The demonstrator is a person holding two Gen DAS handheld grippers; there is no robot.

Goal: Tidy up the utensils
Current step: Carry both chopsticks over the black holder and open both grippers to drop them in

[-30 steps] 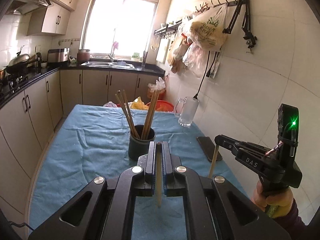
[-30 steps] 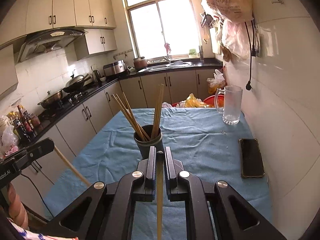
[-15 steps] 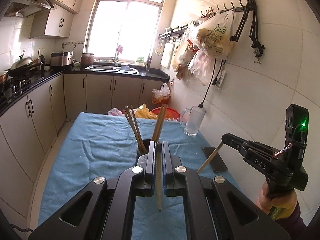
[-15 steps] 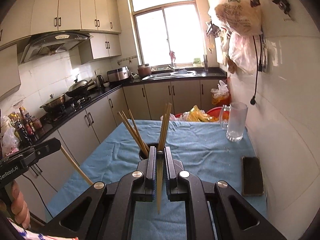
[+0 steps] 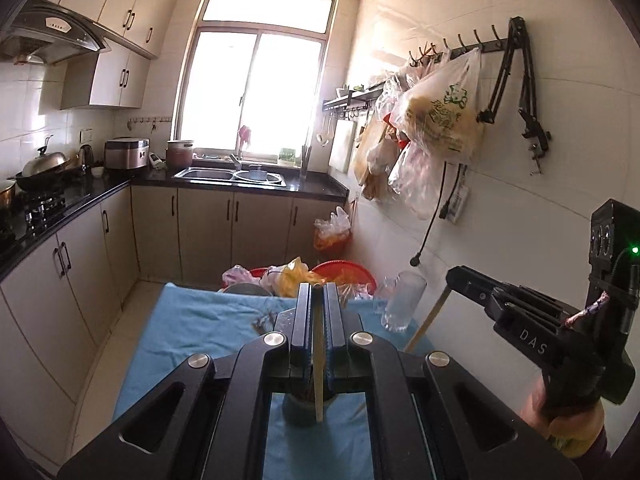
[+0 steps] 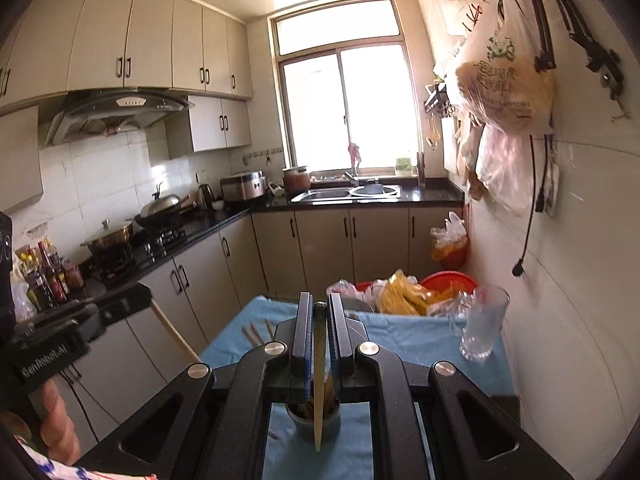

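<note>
Two chopsticks are in the air, one in each gripper, and neither has reached the holder yet. The left gripper point(image 5: 317, 322) has its jaws nearly together, pinched on a pale wooden chopstick point(image 5: 318, 376) that runs between the pads and hangs down toward the camera. The right gripper point(image 6: 319, 330) is clamped the same way on a second chopstick point(image 6: 318, 400), whose lower end dangles below the fingers.

The dark cup point(image 5: 301, 410) that serves as the holder stands on the blue cloth point(image 5: 192, 320) covering the table, and in both wrist views it sits low in the picture, mostly hidden behind the gripper bodies. Several chopsticks already stand in it; their tips show beside the left fingers point(image 5: 262, 322) and, in the right view, to the left of the fingers. So part of the sorting looks done.

What remains, as I judge it, is to bring each held stick over the cup's mouth, lower it in and let go. Whether more loose utensils lie on the cloth cannot be told, since the grippers block much of it. A glass pitcher point(image 6: 482, 324) stands near the wall, well apart from the cup.
</note>
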